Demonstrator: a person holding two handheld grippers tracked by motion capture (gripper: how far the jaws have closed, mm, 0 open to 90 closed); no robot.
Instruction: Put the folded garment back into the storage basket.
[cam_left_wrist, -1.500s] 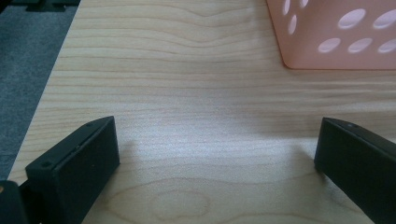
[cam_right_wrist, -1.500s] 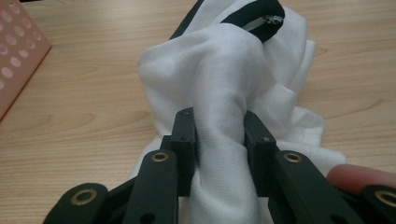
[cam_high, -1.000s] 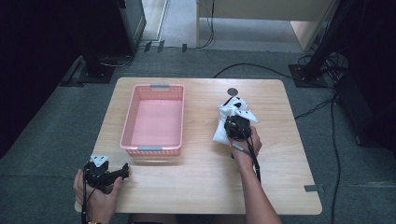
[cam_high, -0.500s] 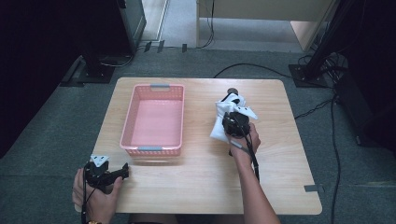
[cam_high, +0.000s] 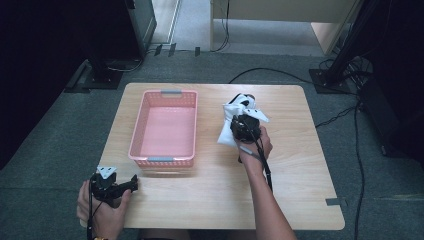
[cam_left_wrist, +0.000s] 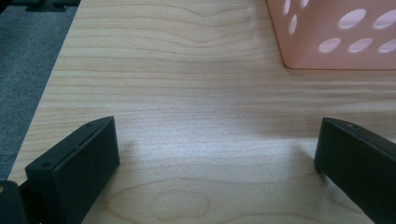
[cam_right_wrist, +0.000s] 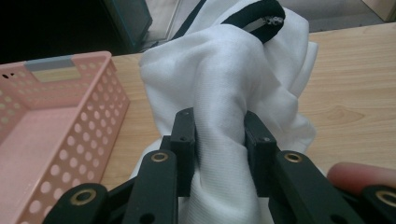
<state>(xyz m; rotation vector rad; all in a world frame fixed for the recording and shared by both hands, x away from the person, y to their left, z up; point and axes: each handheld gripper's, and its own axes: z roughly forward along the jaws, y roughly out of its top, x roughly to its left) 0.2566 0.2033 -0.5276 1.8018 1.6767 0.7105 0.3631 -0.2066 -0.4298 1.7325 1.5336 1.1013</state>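
Grey carpet surrounds a pale wood-grain table (cam_high: 300, 165); on its left half sits a pink plastic basket (cam_high: 164, 129), rectangular, walls pierced with oval holes; right of it lies a crumpled white cloth (cam_right_wrist: 224, 79) with a black zippered edge, soft and finely knit; the right gripper (cam_right_wrist: 219, 140) pinches a fold of it; the left gripper (cam_left_wrist: 217, 149) rests near the table's front left corner, jaws spread wide.

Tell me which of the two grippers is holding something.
The right gripper: its jaws pinch a fold of the white cloth beside the pink basket. The left gripper stands open over bare table.
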